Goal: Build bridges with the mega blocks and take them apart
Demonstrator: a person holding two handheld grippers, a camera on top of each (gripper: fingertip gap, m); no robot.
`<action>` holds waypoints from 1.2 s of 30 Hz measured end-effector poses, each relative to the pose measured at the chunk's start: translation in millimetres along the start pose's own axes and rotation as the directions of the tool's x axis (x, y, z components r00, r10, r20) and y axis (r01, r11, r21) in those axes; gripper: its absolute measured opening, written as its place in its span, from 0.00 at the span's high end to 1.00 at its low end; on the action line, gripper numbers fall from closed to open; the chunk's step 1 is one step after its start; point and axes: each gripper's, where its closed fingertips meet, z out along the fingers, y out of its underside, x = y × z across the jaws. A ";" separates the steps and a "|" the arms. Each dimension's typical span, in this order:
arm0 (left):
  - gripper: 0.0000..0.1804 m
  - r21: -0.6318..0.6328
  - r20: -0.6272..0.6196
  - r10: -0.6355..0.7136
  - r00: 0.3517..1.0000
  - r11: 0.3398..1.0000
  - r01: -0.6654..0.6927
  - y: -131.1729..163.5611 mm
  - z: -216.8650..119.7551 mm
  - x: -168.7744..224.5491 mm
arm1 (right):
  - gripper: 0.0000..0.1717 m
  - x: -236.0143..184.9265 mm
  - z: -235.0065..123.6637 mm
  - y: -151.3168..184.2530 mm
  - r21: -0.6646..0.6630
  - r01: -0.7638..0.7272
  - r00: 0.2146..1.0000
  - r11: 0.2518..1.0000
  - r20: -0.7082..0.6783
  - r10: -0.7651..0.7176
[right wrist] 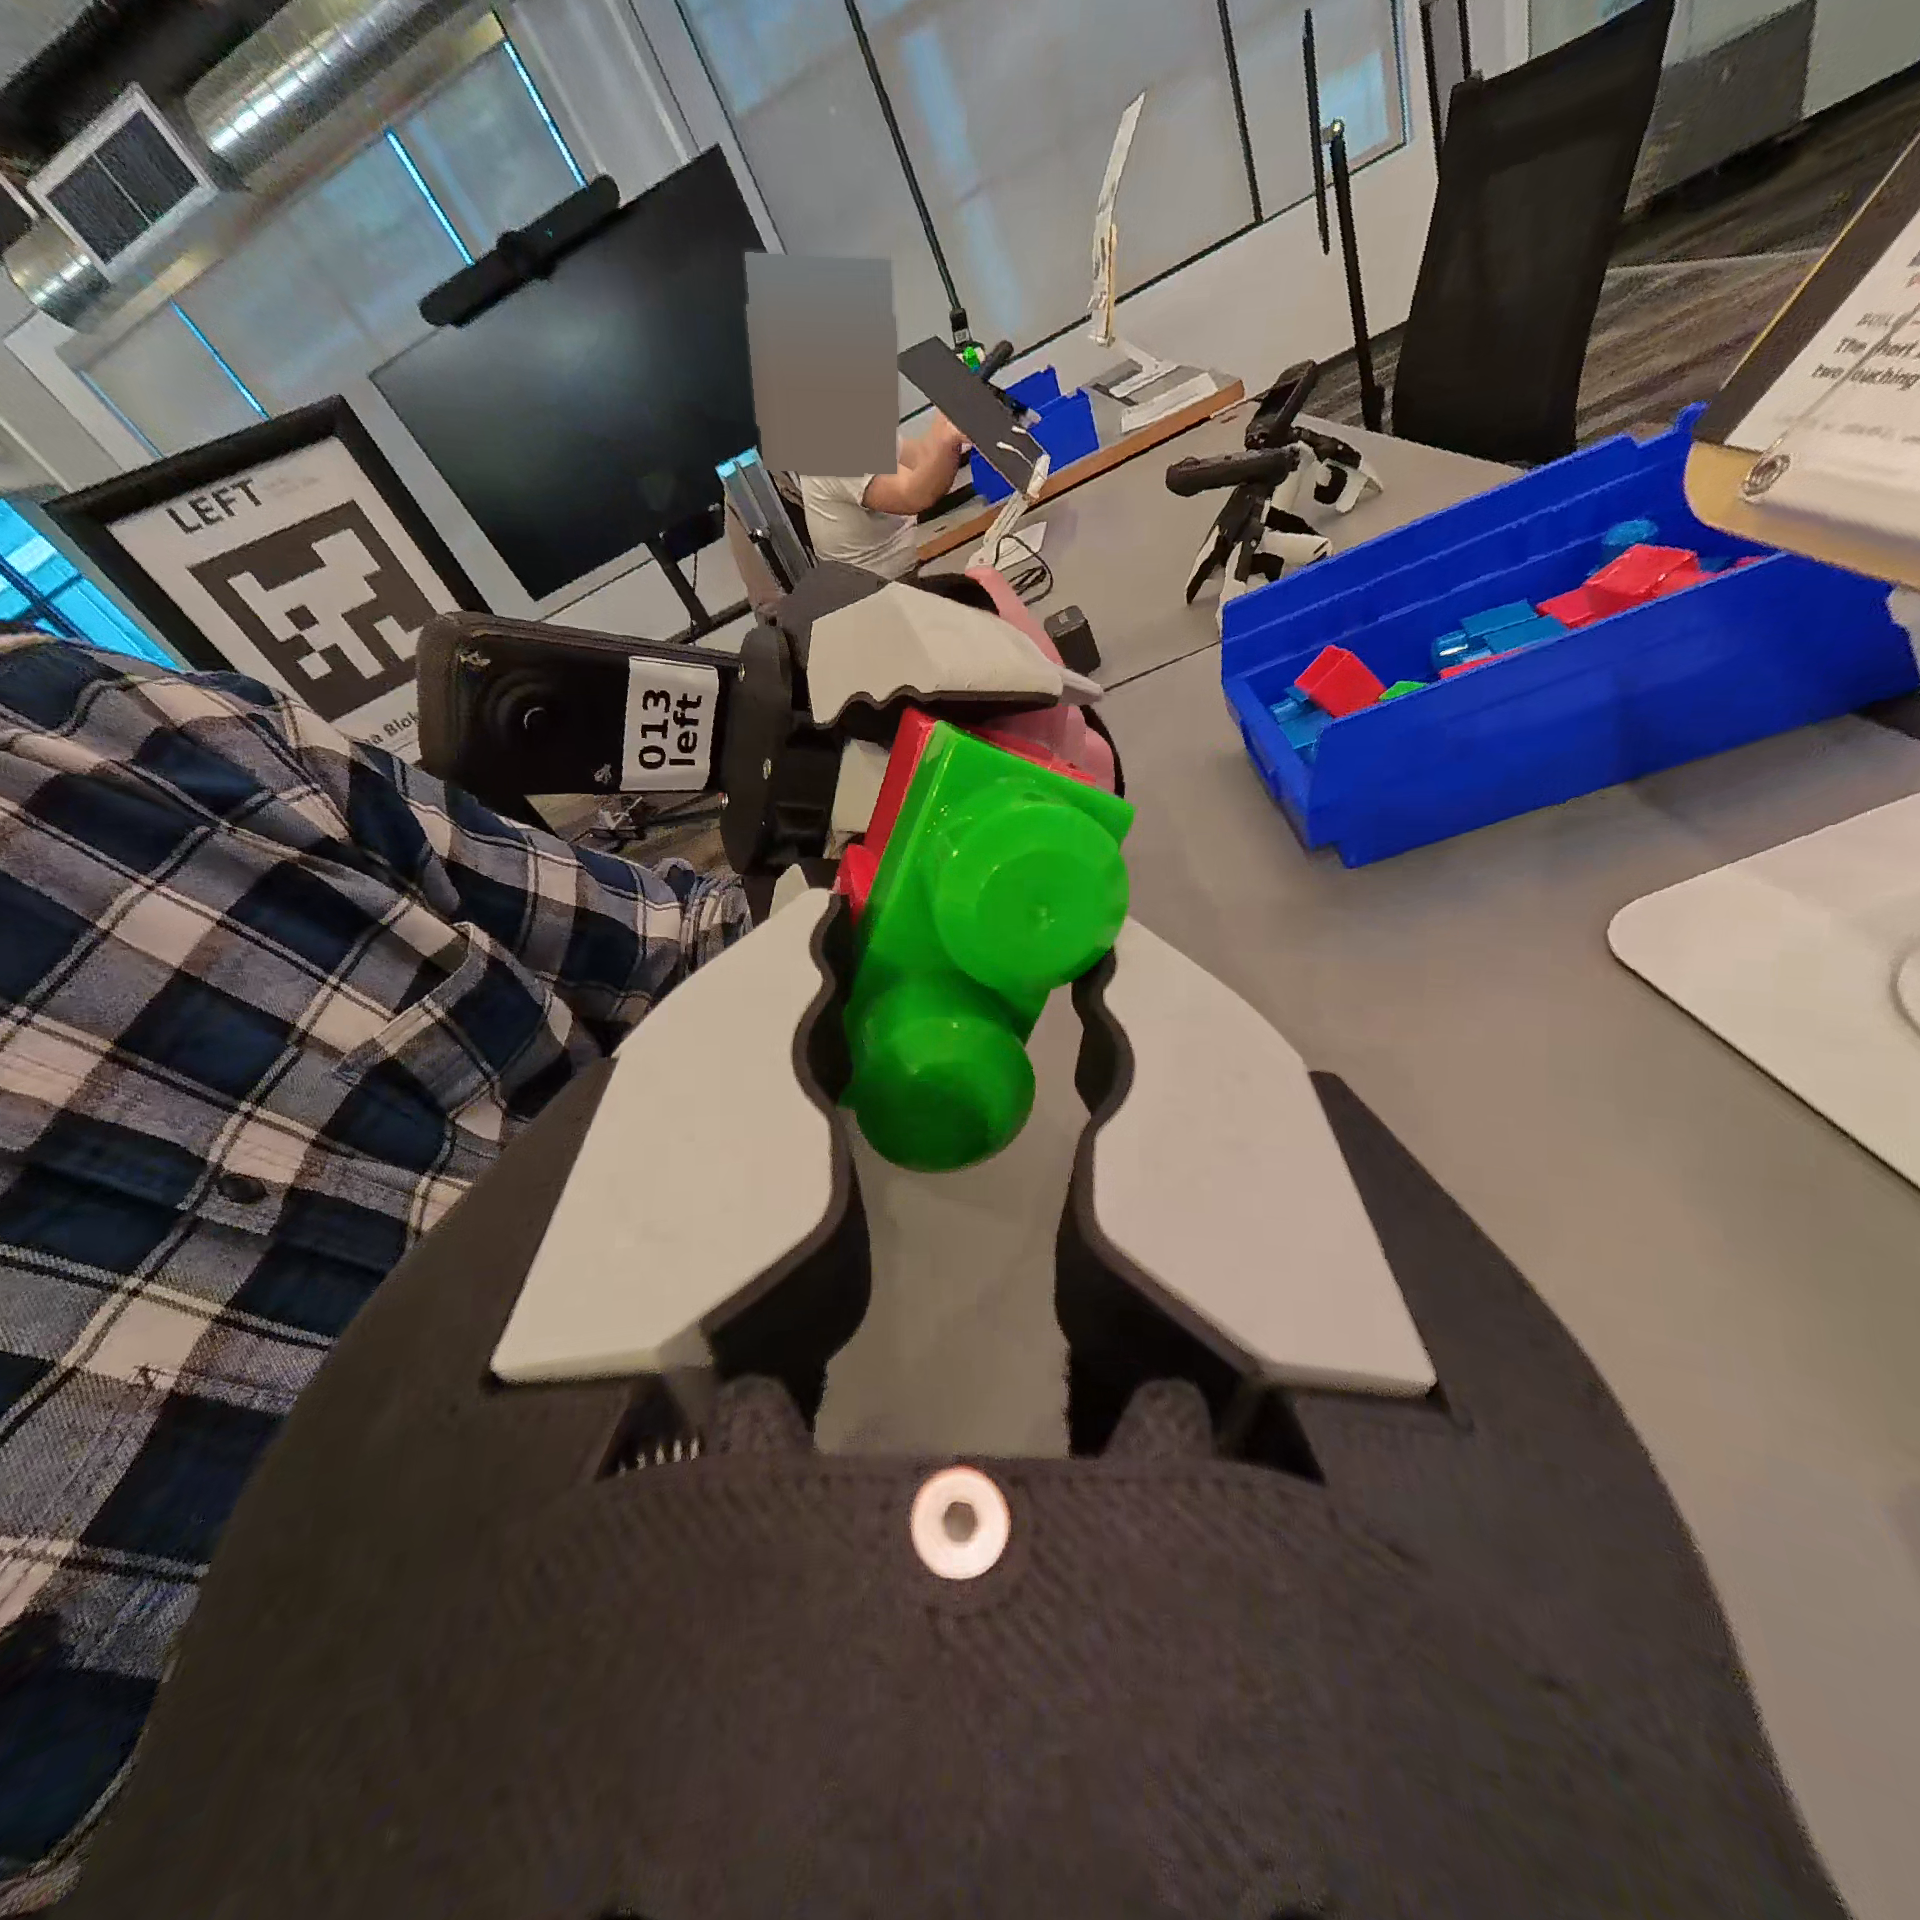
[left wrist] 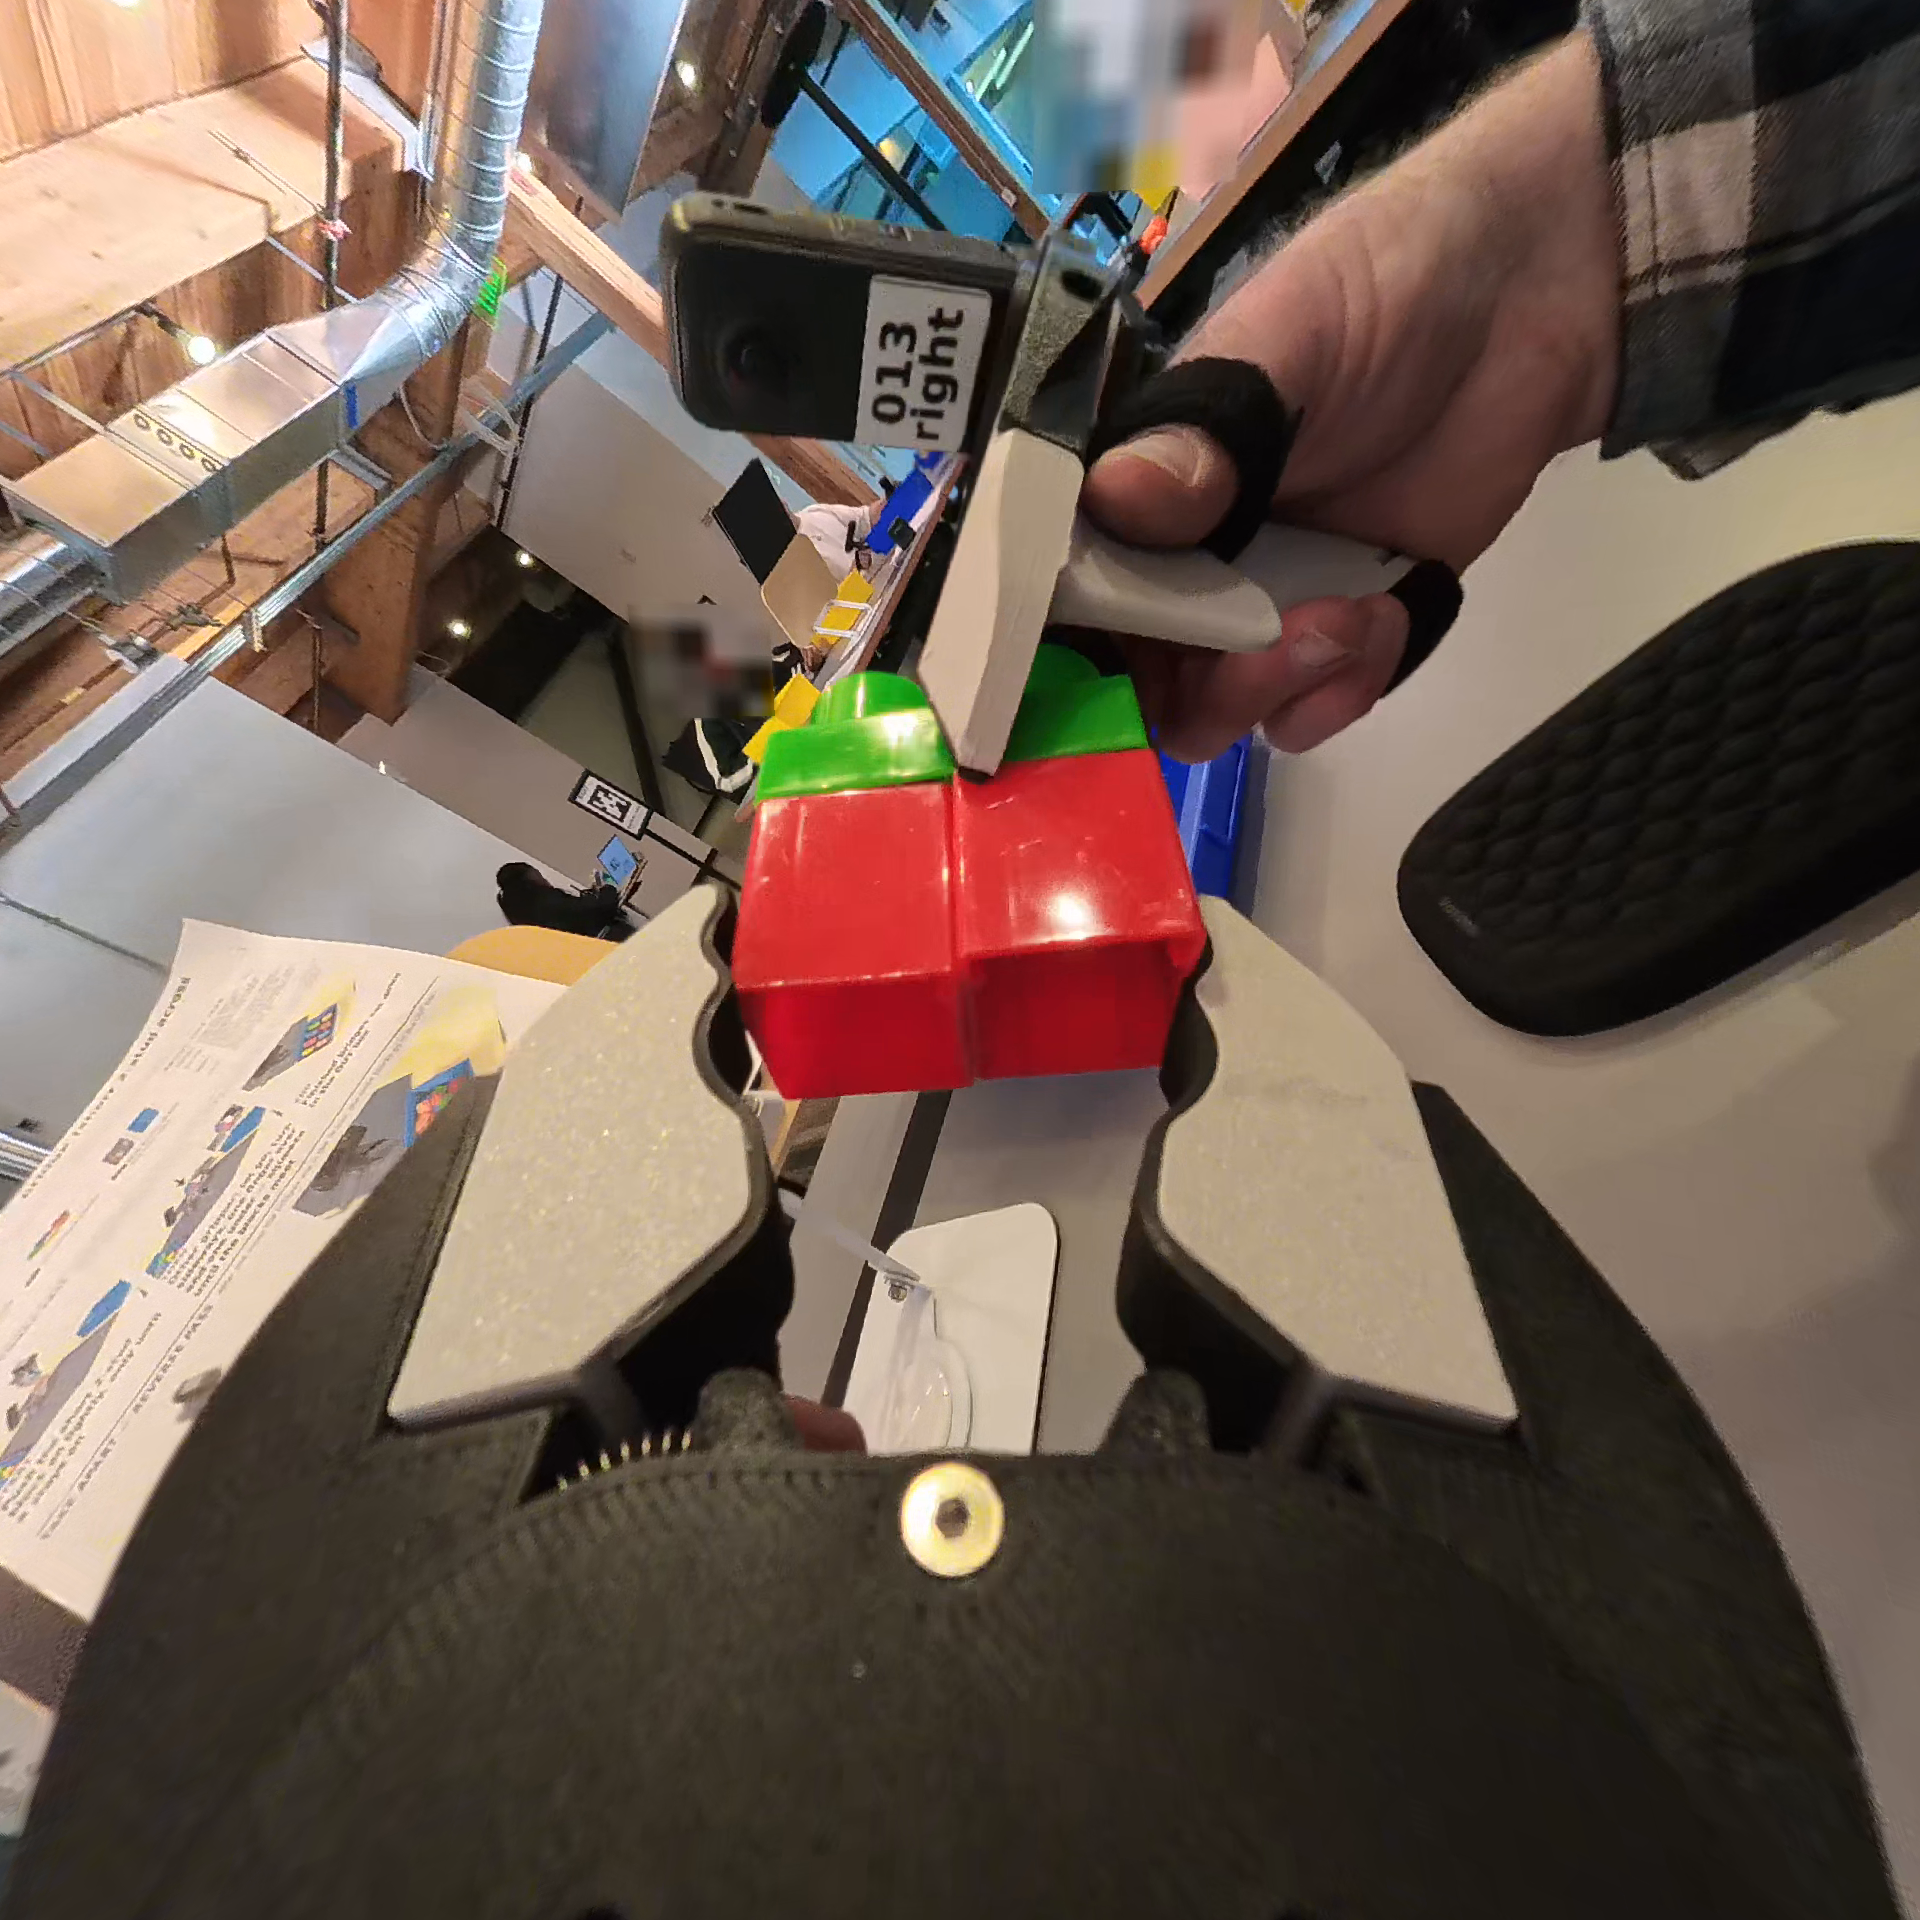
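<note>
While the left gripper (left wrist: 966, 987) is held raised above the grey worktop (right wrist: 1455, 1039), its jaws are spread wide and pressed against the two outer sides of a pair of red blocks (left wrist: 966, 935) set side by side. The right gripper (right wrist: 956, 997) comes in from the other side, held by a hand (left wrist: 1382, 416) in a plaid sleeve (left wrist: 1766, 208), and it meets the same cluster head-on.

The red blocks sit right at the tips of the left jaws, one wall against each pad. A green block (right wrist: 987, 935) is fixed across the top of the red pair, and it lies between the right jaws, which are closed on its two long sides. In the left wrist view, one right fingertip (left wrist: 997, 623) runs down over the green block to the seam between the red ones.

The green block is bright, glossy, and two studs long, with both round studs facing the right wrist camera. The red blocks are shiny, lightly scuffed and hollow underneath. A blue bin (right wrist: 1558, 707) with more red and blue blocks stands on the worktop, well apart.
</note>
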 end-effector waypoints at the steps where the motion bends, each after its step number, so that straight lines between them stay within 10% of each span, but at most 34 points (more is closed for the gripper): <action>1: 0.57 0.009 0.007 -0.010 1.000 1.000 0.010 -1.6 -0.4 -1.4 | 0.76 -0.3 0.4 -1.8 0.006 0.007 1.000 1.000 -0.005 -0.007; 14: 0.55 0.073 -0.084 -0.418 0.904 0.903 0.424 8.1 -4.7 -2.0 | 0.78 7.4 -3.0 -16.4 0.081 0.091 0.995 0.993 -0.042 -0.087; 23: 0.63 0.145 -0.557 -0.750 0.358 0.337 0.930 -5.6 -17.8 -0.2 | 0.78 3.5 -5.7 -22.7 0.074 0.162 0.987 0.984 0.005 -0.163; 36: 0.79 0.145 -0.532 -0.743 0.406 0.392 0.908 -8.1 -4.9 9.0 | 0.78 1.6 11.7 -11.4 -0.041 0.176 0.984 0.984 0.022 -0.175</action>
